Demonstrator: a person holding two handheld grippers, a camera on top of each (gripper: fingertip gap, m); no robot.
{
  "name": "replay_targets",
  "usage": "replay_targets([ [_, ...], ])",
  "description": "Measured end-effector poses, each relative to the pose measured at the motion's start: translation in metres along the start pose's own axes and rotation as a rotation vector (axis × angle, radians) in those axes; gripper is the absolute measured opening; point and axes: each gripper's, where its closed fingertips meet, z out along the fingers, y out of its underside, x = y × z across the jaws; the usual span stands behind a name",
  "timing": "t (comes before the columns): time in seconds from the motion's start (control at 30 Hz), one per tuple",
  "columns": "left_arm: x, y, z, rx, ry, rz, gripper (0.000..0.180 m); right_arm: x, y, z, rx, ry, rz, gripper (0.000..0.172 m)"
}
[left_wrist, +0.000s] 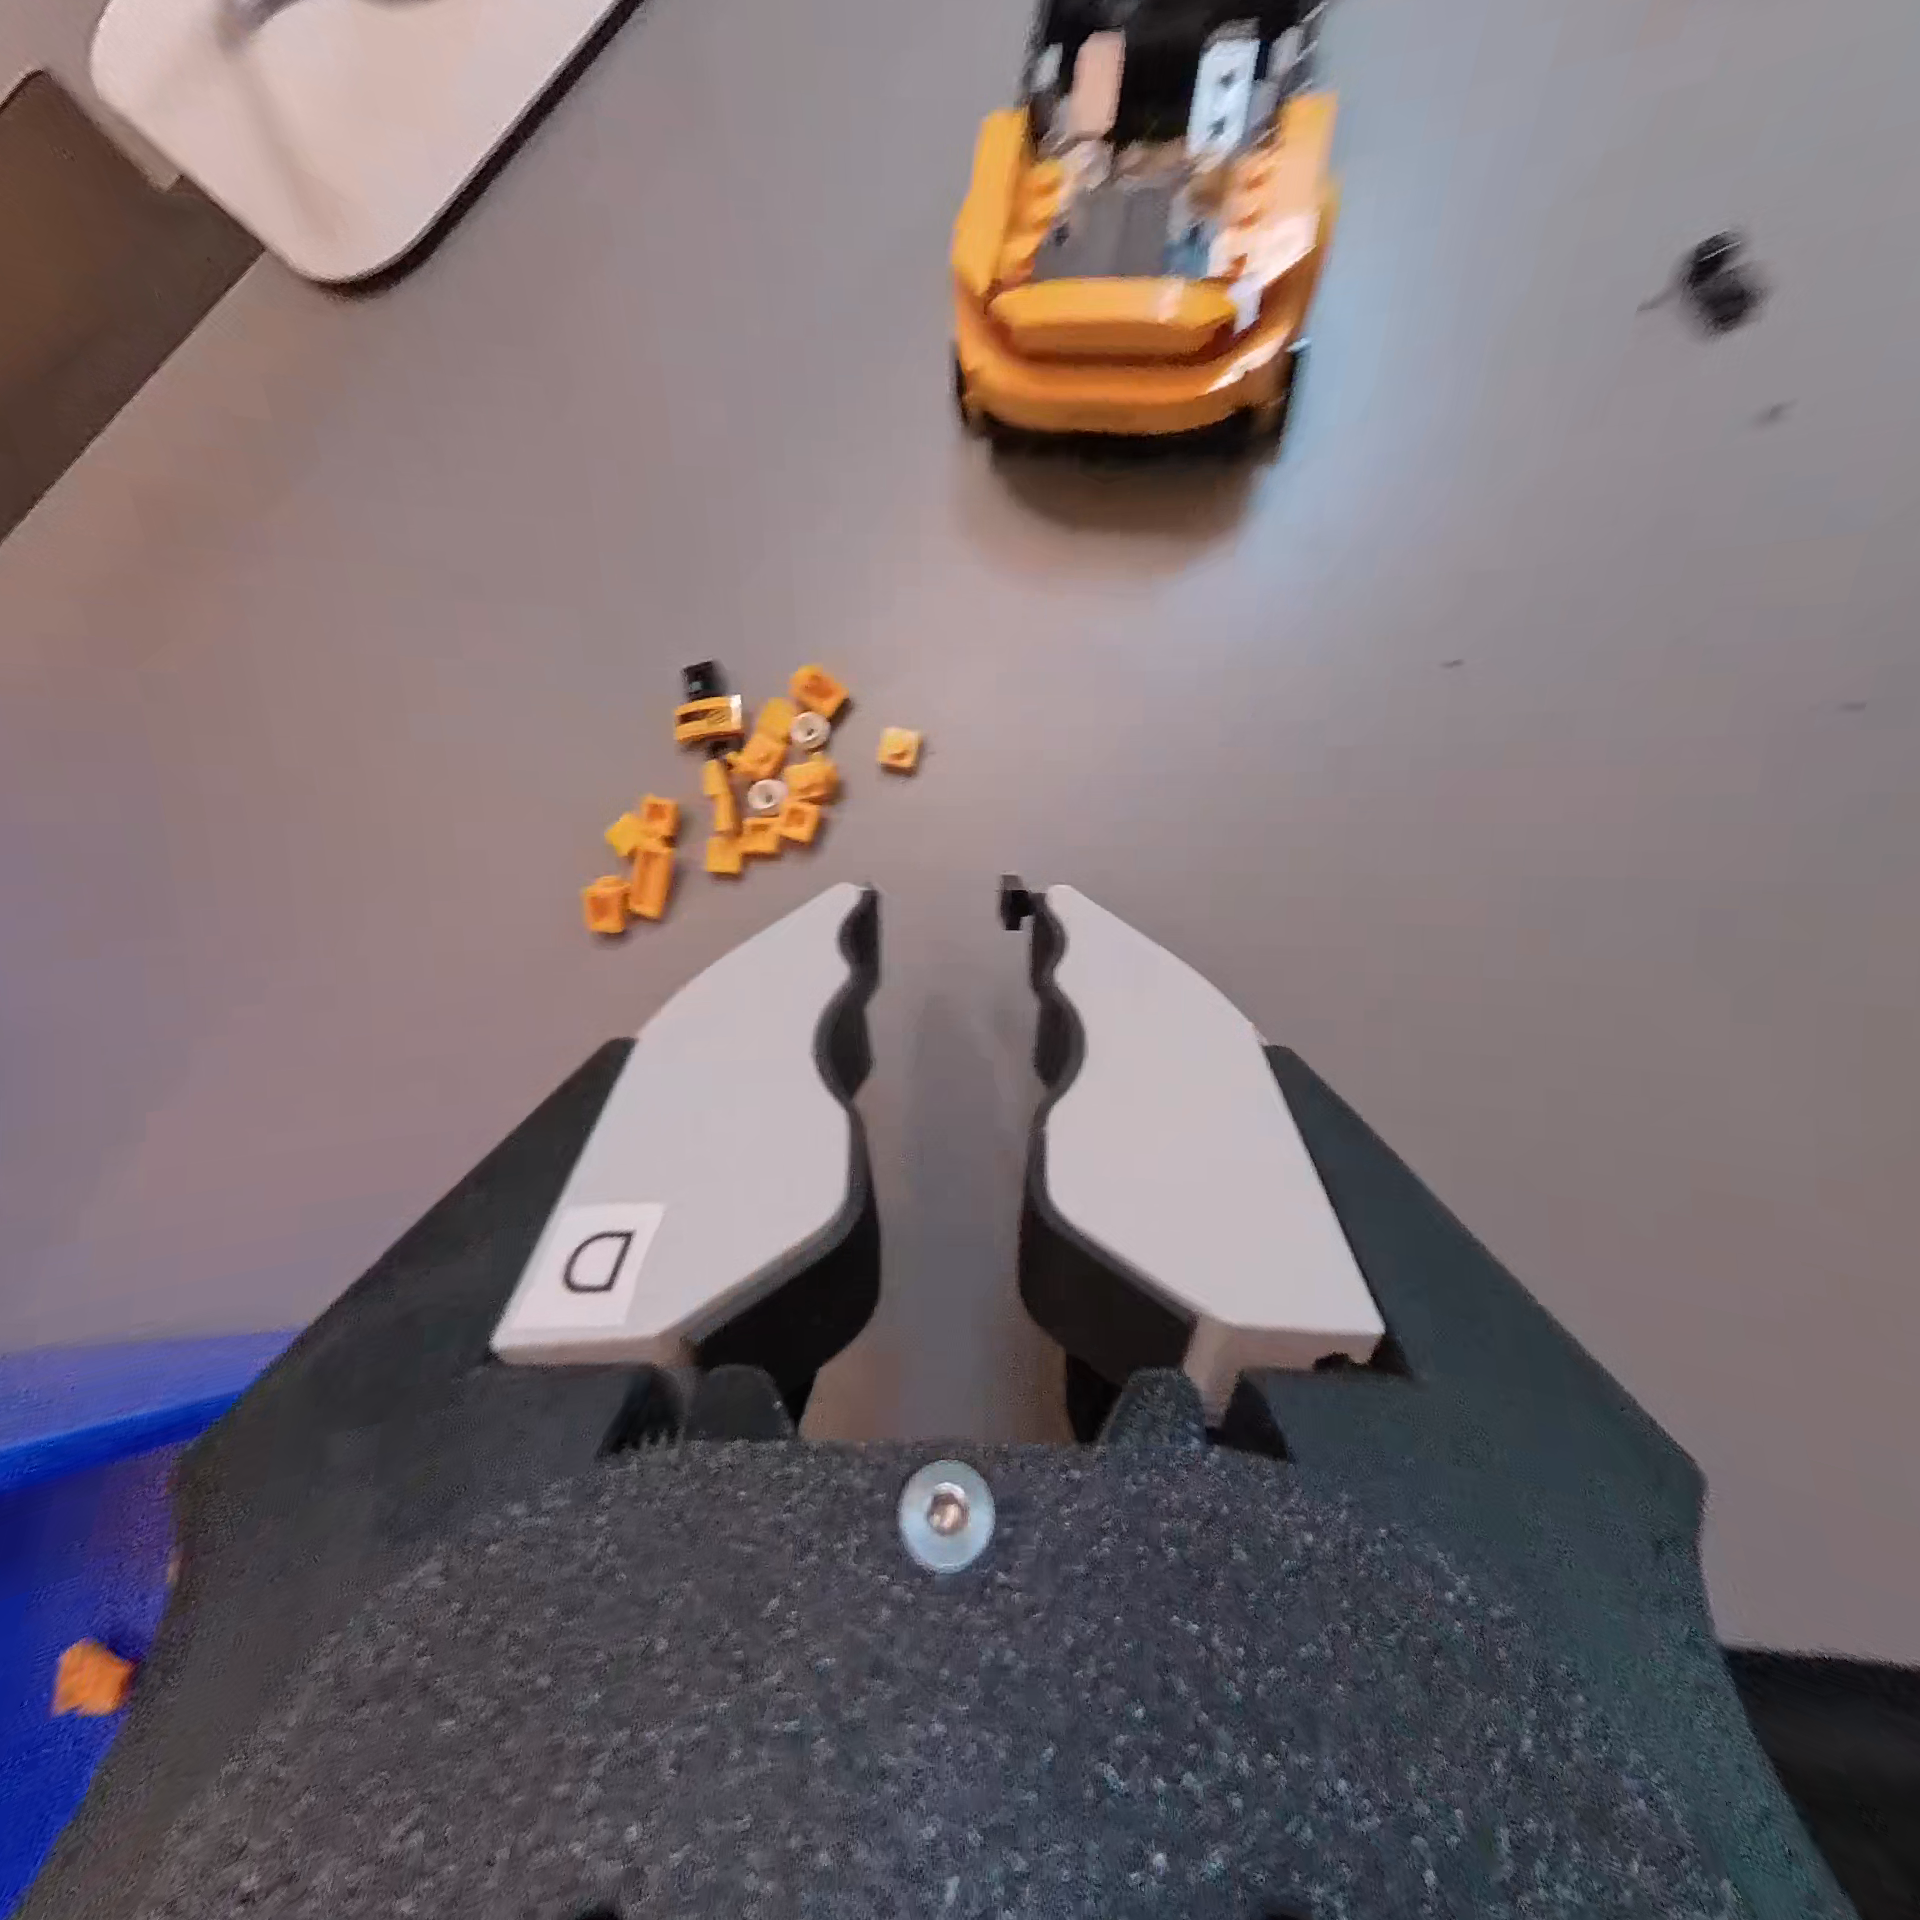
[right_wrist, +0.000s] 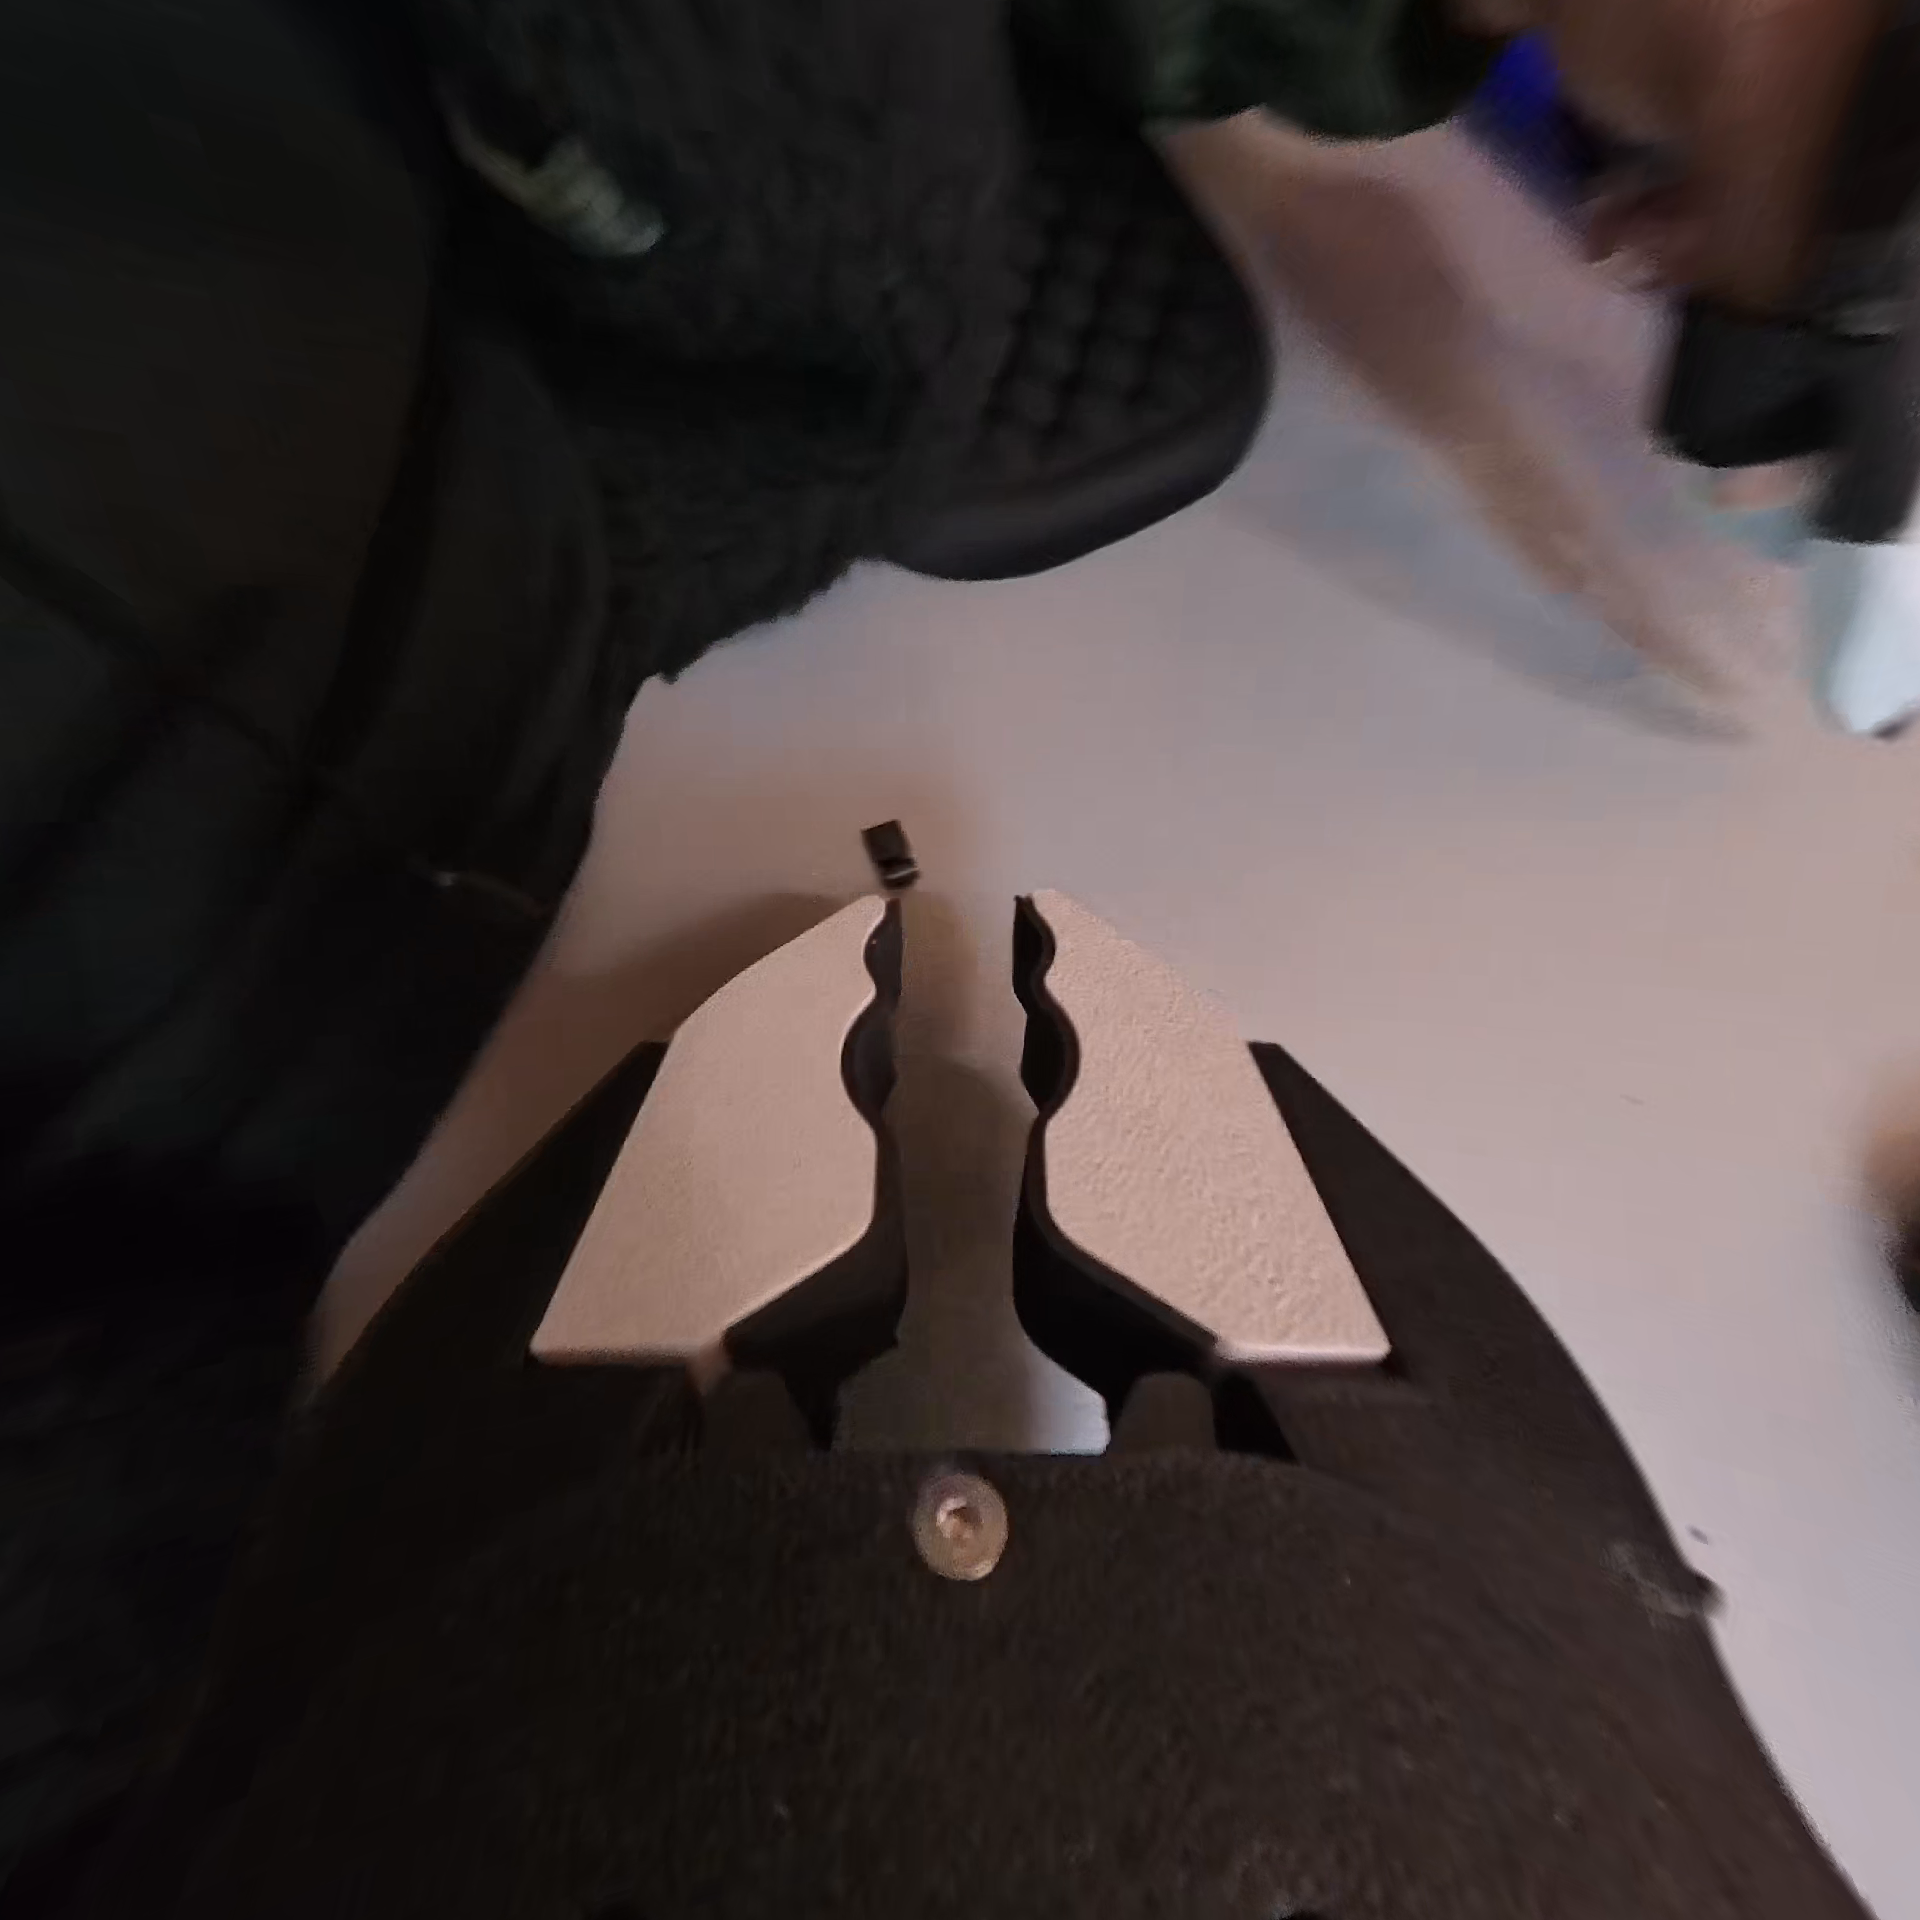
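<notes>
The orange toy car (left_wrist: 1138, 281) made of small bricks stands on the grey table (left_wrist: 1455, 727), near the top of the left wrist picture, a bit right of the middle. It looks blurry.

On the far left of that picture, at the bottom, is a blue bin (left_wrist: 94, 1455) with one orange brick (left_wrist: 91, 1675) in it. At the upper left is a white flat thing (left_wrist: 343, 125) with round corners. A little left of the middle lies a heap of small orange bricks (left_wrist: 727, 790), with two small round grey bits and a black bit among them. One orange brick (left_wrist: 900, 748) lies alone just to the right of the heap.

Next comes the left gripper (left_wrist: 940, 899), low in the middle. Its two tongs stand a little way apart, with bare table showing between them. A tiny black piece (left_wrist: 1013, 902) sits right at the tip of the right-hand finger (left_wrist: 1070, 914). The other finger does not press on it. I cannot tell if it sticks to the tip or lies on the table. Far to the upper right is a dark smudgy thing (left_wrist: 1720, 281).

In the right wrict picture, dark cloth (right_wrist: 312, 416) fills the left side. The right gripper (right_wrist: 956, 904) is low in the middle, tongs a little way apart, nothing pinched between them. A tiny black piece (right_wrist: 891, 857) sits just past the tip of its left-hand finger (right_wrist: 862, 914). At the upper right is a blurry hand (right_wrist: 1714, 156) over the pale table (right_wrist: 1351, 935).
</notes>
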Motion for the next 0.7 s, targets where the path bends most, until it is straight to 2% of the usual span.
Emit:
replay_targets([
  [0.13, -0.005, -0.003, 0.002, 0.003, -0.034, 0.017, 0.058, -0.014, 0.007, 0.021, -0.094, -0.081, 0.000, 0.023],
  [0.23, -0.002, 0.000, -0.002, 0.004, -0.007, 0.024, 0.070, -0.013, 0.007, 0.029, -0.129, -0.090, -0.008, 0.021],
  [0.3, 0.004, -0.001, -0.007, 0.029, 0.034, 0.018, 0.072, -0.013, 0.007, 0.031, -0.152, -0.102, 0.000, 0.013],
  [0.33, 0.012, -0.004, -0.011, 0.052, 0.082, 0.025, 0.071, -0.014, 0.007, 0.031, -0.159, -0.115, 0.000, 0.007],
  [0.43, 0.052, -0.017, -0.032, 0.166, 0.327, 0.026, 0.056, -0.002, 0.006, 0.026, -0.128, -0.049, -0.019, 0.007],
  [0.57, 0.107, -0.034, -0.065, 0.272, 0.700, -0.089, 0.042, 0.044, -0.016, -0.006, 0.043, 0.194, 0.012, 0.007],
  [0.7, 0.130, -0.043, -0.074, 0.289, 0.879, -0.184, 0.035, 0.070, -0.022, -0.031, 0.087, 0.358, 0.012, 0.007],
])
